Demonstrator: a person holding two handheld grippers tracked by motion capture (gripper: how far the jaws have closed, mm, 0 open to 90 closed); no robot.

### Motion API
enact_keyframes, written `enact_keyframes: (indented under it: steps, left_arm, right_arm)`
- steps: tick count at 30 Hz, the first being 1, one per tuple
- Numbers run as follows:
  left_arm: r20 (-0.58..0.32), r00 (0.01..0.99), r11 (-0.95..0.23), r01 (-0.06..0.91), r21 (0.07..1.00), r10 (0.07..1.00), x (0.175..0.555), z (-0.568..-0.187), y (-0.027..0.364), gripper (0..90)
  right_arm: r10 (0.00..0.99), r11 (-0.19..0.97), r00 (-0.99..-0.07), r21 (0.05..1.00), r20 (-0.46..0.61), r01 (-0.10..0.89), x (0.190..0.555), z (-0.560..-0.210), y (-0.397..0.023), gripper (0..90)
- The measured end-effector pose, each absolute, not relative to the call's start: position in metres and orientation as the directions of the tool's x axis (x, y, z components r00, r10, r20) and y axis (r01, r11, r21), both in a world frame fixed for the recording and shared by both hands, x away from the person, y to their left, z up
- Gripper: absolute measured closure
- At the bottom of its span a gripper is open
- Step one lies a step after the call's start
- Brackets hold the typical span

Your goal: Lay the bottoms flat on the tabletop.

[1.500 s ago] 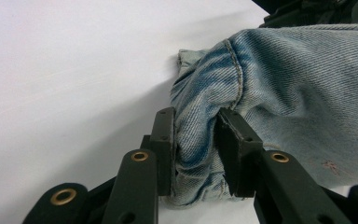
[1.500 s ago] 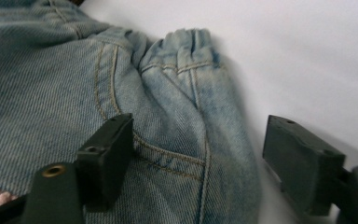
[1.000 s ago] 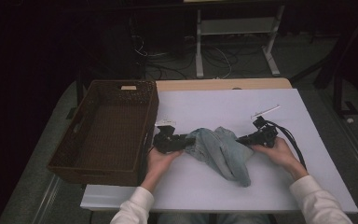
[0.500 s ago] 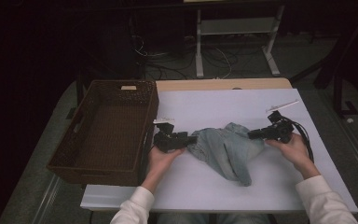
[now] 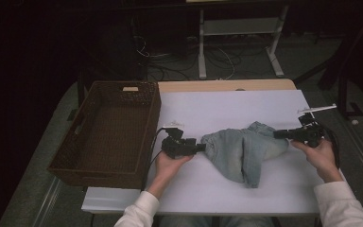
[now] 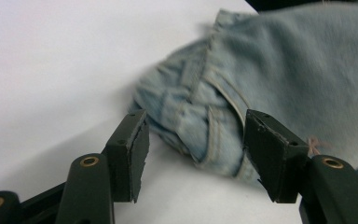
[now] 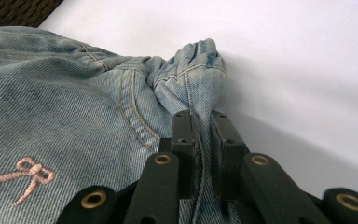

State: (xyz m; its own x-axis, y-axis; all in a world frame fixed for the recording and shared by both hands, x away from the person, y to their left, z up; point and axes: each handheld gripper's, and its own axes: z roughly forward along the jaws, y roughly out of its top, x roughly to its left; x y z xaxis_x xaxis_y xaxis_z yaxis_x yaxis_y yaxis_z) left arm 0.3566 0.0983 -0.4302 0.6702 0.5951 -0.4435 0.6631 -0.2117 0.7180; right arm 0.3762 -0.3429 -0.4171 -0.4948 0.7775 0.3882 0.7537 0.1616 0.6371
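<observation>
A small pair of light blue jeans (image 5: 243,149) lies crumpled on the white table top (image 5: 227,106), stretched between my two grippers. My left gripper (image 5: 202,147) is at the cloth's left end. Its jaws have just been opening and now stand apart around a waistband corner (image 6: 205,135) without pressing it, so the left gripper (image 6: 196,119) is open. My right gripper (image 5: 278,135) is at the right end, and its jaws (image 7: 200,116) are shut on a bunched fold of denim (image 7: 198,65). A pink embroidered bow (image 7: 25,177) shows on the cloth near it.
A dark brown wicker basket (image 5: 123,87) stands at the table's left, close beside my left hand. Bare white table surface lies behind and in front of the jeans. Beyond the far edge are cables and a white stand's legs (image 5: 236,47) on the floor.
My right gripper has moved right and slightly up with the denim, drawing the jeans out wider. The left jaws have opened and released the cloth's left end; the left hand stayed put.
</observation>
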Motion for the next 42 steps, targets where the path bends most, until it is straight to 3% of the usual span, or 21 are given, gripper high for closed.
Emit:
enact_keyframes:
  steps: [7,10,17,23,28,42]
  left_arm:
    - [-0.455,0.671,-0.244,0.681,0.69,0.586,0.354,-0.44,0.087,40.7]
    - [-0.479,0.66,-0.248,0.702,0.667,0.578,0.353,-0.445,0.081,49.8]
    - [-0.503,0.628,-0.24,0.735,0.634,0.594,0.353,-0.457,0.066,53.9]
    - [-0.525,0.616,-0.217,0.744,0.631,0.587,0.356,-0.462,0.065,68.5]
    - [-0.489,0.649,-0.245,0.714,0.656,0.583,0.355,-0.462,0.062,79.9]
    - [-0.46,0.644,-0.216,0.695,0.686,0.612,0.362,-0.437,0.091,81.9]
  right_arm:
    - [0.785,0.132,-0.468,0.629,0.406,0.766,0.369,-0.421,-0.355,80.9]
    - [0.784,0.132,-0.468,0.626,0.408,0.768,0.368,-0.422,-0.355,80.9]
    - [0.783,0.142,-0.471,0.621,0.406,0.771,0.367,-0.423,-0.354,80.8]
    - [0.784,0.153,-0.475,0.618,0.399,0.771,0.367,-0.425,-0.351,80.8]
    - [0.783,0.164,-0.479,0.611,0.397,0.774,0.366,-0.427,-0.349,80.7]
    - [0.77,0.171,-0.495,0.616,0.403,0.769,0.343,-0.425,-0.339,80.7]
